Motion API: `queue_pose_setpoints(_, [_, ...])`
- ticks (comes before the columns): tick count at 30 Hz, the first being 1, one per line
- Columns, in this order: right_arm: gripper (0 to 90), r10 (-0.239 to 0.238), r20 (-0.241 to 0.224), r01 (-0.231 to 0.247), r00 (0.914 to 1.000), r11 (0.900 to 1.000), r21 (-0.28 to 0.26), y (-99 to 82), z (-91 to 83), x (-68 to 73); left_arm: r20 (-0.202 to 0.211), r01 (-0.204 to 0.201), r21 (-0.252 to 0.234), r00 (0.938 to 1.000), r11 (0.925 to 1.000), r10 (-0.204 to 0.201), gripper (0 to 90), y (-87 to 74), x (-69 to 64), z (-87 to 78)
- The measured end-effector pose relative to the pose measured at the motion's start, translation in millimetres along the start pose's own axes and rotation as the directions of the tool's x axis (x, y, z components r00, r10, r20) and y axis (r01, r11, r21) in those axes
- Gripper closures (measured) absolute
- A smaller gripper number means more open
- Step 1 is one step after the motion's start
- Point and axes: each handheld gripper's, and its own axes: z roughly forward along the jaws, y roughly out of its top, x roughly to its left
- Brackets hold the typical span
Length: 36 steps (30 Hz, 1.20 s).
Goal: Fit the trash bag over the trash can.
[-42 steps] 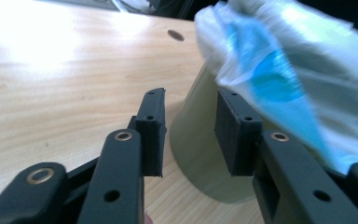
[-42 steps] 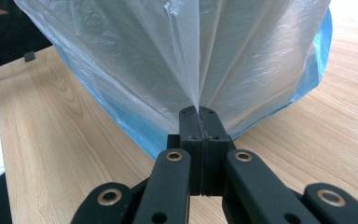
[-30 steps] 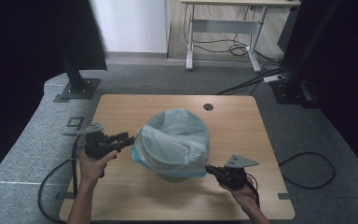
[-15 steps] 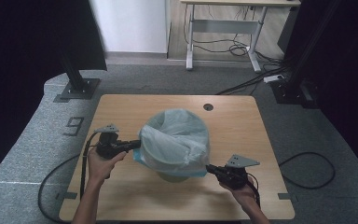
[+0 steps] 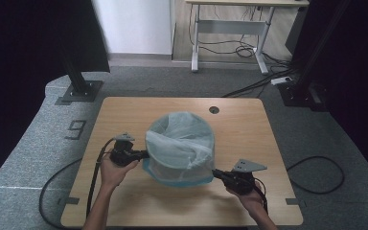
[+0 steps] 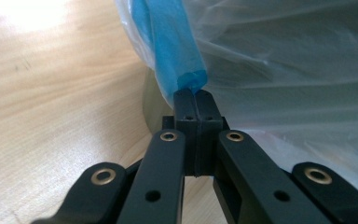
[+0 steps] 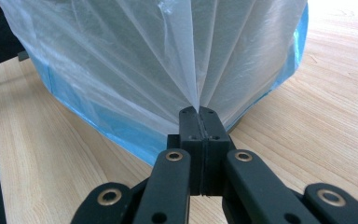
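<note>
High view: wooden worktop (image 5: 124,206), pale, rounded corners, a small round hole (image 5: 214,110) near its far edge at 12 o'clock; at centre a bin (image 5: 179,167) draped in a translucent bag (image 5: 182,143) with a blue hem, the bag's mouth folded down over the bin's rim and hanging close to the worktop; left gripper (image 5: 141,154) at 9 o'clock of the bin, its tips touching the bag's side, held in the person's left hand (image 5: 111,171); right gripper (image 5: 216,173) at 4 o'clock of the bin, tips at the bag's lower edge, held in the right hand (image 5: 250,197); a black cable (image 5: 93,177) trails from the left gripper off the near edge; grey carpet around the worktop, a white desk frame (image 5: 230,28) at the far wall.

Left gripper view: jaws clenched, having just closed, pinching a rolled fold of the bag's blue hem (image 6: 175,51) at their tips; white film of the bag spreads to the 1 to 3 o'clock side; bare worktop at 9 o'clock.

Right gripper view: jaws clenched on a gathered pinch of the bag's white film (image 7: 191,60); pleats fan upward from the tips toward 10 through 2 o'clock; the blue hem runs along the bag's lower edge at 8 o'clock, and at 2 o'clock; worktop beneath and on both sides.
</note>
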Motion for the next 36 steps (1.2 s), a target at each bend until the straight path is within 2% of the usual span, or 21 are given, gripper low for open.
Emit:
queue_pose_setpoints(7, [88.7,0.012,0.015,-0.012,0.9998,0.9998,0.018,-3.5,1.5,-5.3,-0.012,0.036,0.081,0.9993,0.9961,-0.035,90.0,-11.4,10.3,30.0])
queue_pose_setpoints(11, [88.6,0.018,0.022,-0.018,0.9996,0.9996,0.021,-5.2,1.2,-9.1,-0.02,0.055,0.085,0.9984,0.9949,-0.053,90.0,-16.1,13.5,33.3])
queue_pose_setpoints(12, [88.7,0.019,0.023,-0.02,0.9995,0.9996,0.02,-5.4,1.0,-9.8,-0.027,0.053,0.068,0.9983,0.9962,-0.052,90.0,-16.5,14.0,30.1])
queue_pose_setpoints(13, [88.6,0.019,0.023,-0.019,0.9996,0.9997,0.018,-5.6,0.4,-10.5,-0.037,0.054,0.049,0.9979,0.9973,-0.053,84.7,-16.5,14.6,25.2])
queue_pose_setpoints(14, [87.6,0.02,0.023,-0.021,0.9995,0.9997,0.016,-5.6,-0.3,-10.6,-0.053,0.055,0.023,0.9971,0.9982,-0.054,77.2,-16.6,15.1,18.6])
queue_pose_setpoints(16, [79.2,0.019,0.024,-0.019,0.9995,0.9998,0.001,-5.5,-2.3,-10.6,-0.093,0.044,-0.038,0.9945,0.9983,-0.048,62.6,-18.2,14.9,2.2])
queue_pose_setpoints(17, [75.9,0.02,0.024,-0.02,0.9995,0.9997,-0.011,-5.5,-3.4,-10.7,-0.127,0.029,-0.062,0.9912,0.9976,-0.037,56.7,-19.0,13.8,-6.4])
queue_pose_setpoints(19, [69.7,0.027,0.019,-0.027,0.9994,0.9991,-0.031,-5.4,-5.3,-12.1,-0.185,0.0,-0.096,0.9827,0.9953,-0.018,47.9,-20.7,12.5,-24.0])
queue_pose_setpoints(20, [66.0,0.034,0.018,-0.033,0.9993,0.9985,-0.044,-5.5,-6.3,-12.8,-0.193,-0.005,-0.117,0.9811,0.9931,-0.017,44.0,-21.3,12.3,-32.7])
queue_pose_setpoints(22, [58.8,0.05,0.025,-0.048,0.9984,0.9965,-0.069,-5.6,-8.6,-14.0,-0.204,-0.018,-0.156,0.9789,0.9875,-0.014,41.8,-21.3,11.3,-49.5])
queue_pose_setpoints(25, [49.7,0.06,0.038,-0.056,0.9975,0.9923,-0.11,-5.1,-12.7,-14.7,-0.178,-0.045,-0.194,0.9839,0.98,0.009,37.8,-15.2,5.5,-67.6])
queue_pose_setpoints(28, [41.1,0.077,0.063,-0.068,0.9951,0.9891,-0.131,-4.2,-16.4,-15.5,-0.141,-0.081,-0.213,0.9886,0.9737,0.051,34.1,-3.1,-6.0,-76.2])
queue_pose_setpoints(31, [38.4,0.092,0.071,-0.082,0.9932,0.9875,-0.134,-5.5,-19.3,-17.9,-0.109,-0.107,-0.221,0.9904,0.9693,0.085,32.3,13.4,-19.7,-77.9])
queue_pose_setpoints(34, [37.0,0.104,0.077,-0.094,0.9916,0.9872,-0.129,-8.1,-21.5,-20.1,-0.079,-0.127,-0.216,0.9906,0.9682,0.112,31.5,34.1,-34.8,-75.3])
queue_pose_setpoints(36, [37.0,0.11,0.081,-0.099,0.9906,0.987,-0.127,-9.8,-22.7,-21.3,-0.07,-0.146,-0.204,0.9885,0.9681,0.134,31.5,50.1,-45.8,-71.8])
